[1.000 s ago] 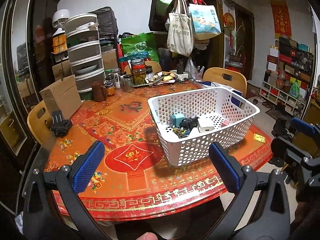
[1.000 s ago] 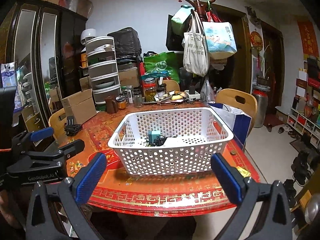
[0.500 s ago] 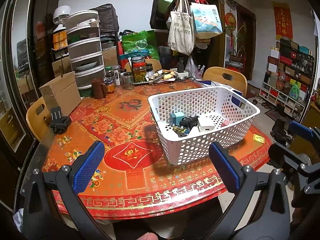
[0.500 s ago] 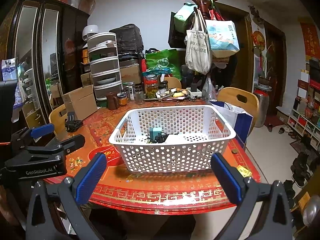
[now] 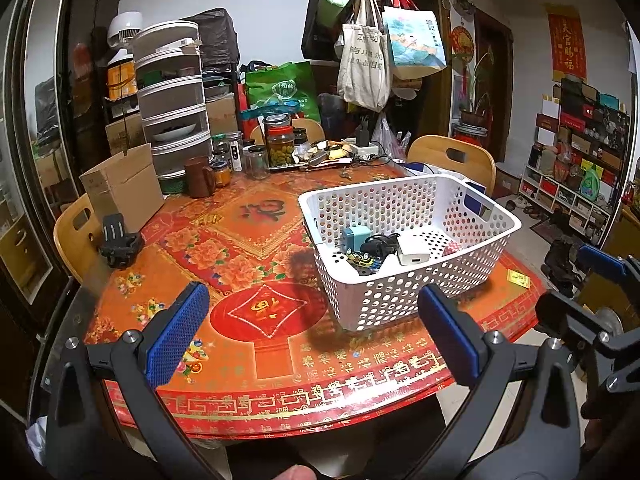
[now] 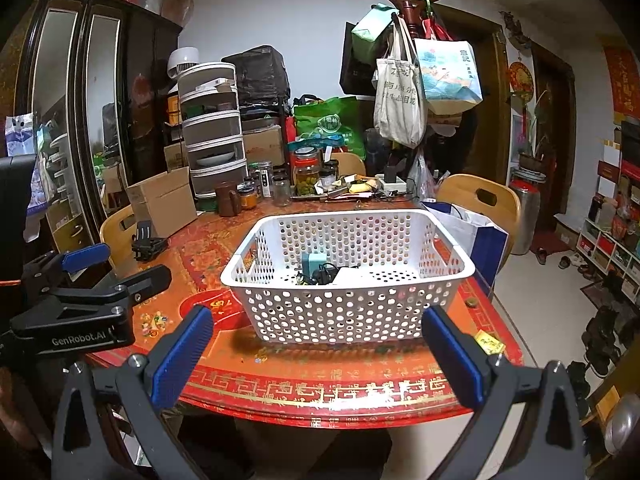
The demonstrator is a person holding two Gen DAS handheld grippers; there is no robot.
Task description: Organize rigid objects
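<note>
A white perforated basket stands on the red patterned round table. It holds a teal plug adapter, a black cable, a white charger block and a small toy car. My left gripper is open and empty, held back over the table's near edge. My right gripper is open and empty in front of the basket. A black clamp mount lies at the table's left.
A cardboard box, a brown mug, jars and a stacked drawer unit crowd the far side. Wooden chairs surround the table. A yellow tag lies right of the basket. A coat rack with bags stands behind.
Both grippers have drawn back and risen slightly from the table, so the basket looks a little farther. Nothing on the table has moved.
</note>
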